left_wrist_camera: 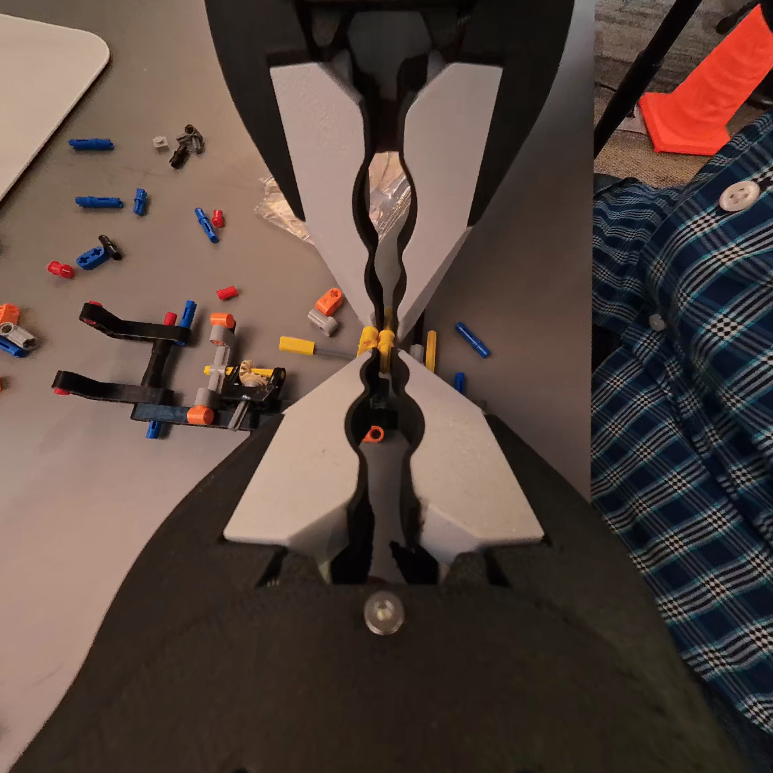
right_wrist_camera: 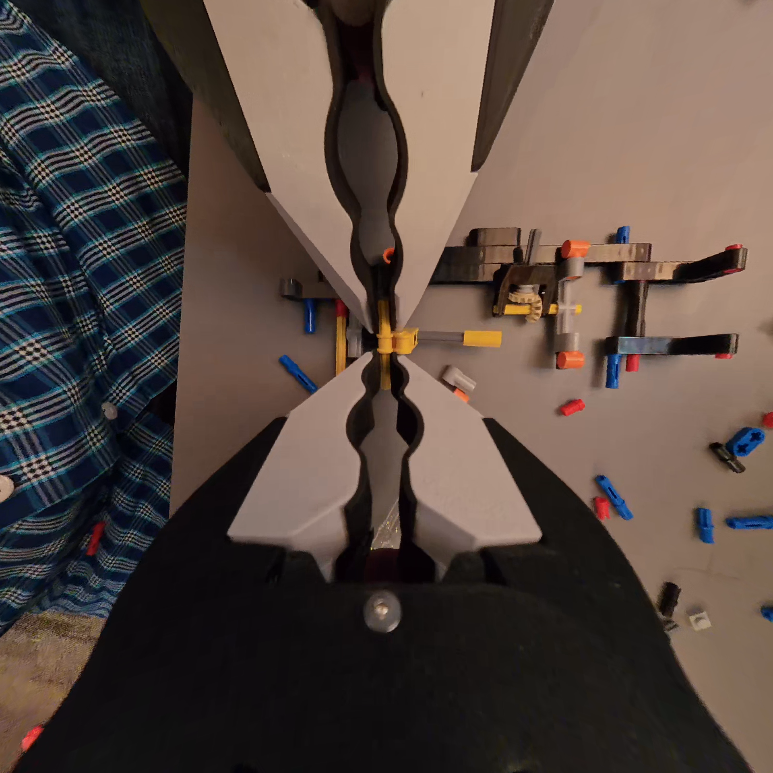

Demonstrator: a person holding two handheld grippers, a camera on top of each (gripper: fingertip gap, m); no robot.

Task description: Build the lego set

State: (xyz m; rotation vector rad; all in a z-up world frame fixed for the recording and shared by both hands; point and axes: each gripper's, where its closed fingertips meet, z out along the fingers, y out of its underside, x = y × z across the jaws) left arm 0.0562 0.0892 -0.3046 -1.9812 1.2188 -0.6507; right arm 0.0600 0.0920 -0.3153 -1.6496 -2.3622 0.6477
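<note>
We see left gripper [left_wrist_camera: 382, 355] and right gripper [right_wrist_camera: 382, 355] tip to tip above desk [left_wrist_camera: 251, 481], both clamped on yellow rod [right_wrist_camera: 384, 339]; rod's length runs gripper-to-gripper; yellow connector [right_wrist_camera: 405, 339] mid-rod.

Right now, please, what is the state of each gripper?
Left gripper: closed on the small yellow plastic axle-and-connector assembly.
Right gripper: closed on the same yellow assembly from the opposite end.

Dim warm indoor light, prob. from overhead, w/ soft shadows under the pieces [left_wrist_camera: 167, 368] on the matte table [left_wrist_camera: 104, 481], no real glare; both wide-angle views bend at edges, near gripper bodies soft, right view slightly motion-blurred.
</note>
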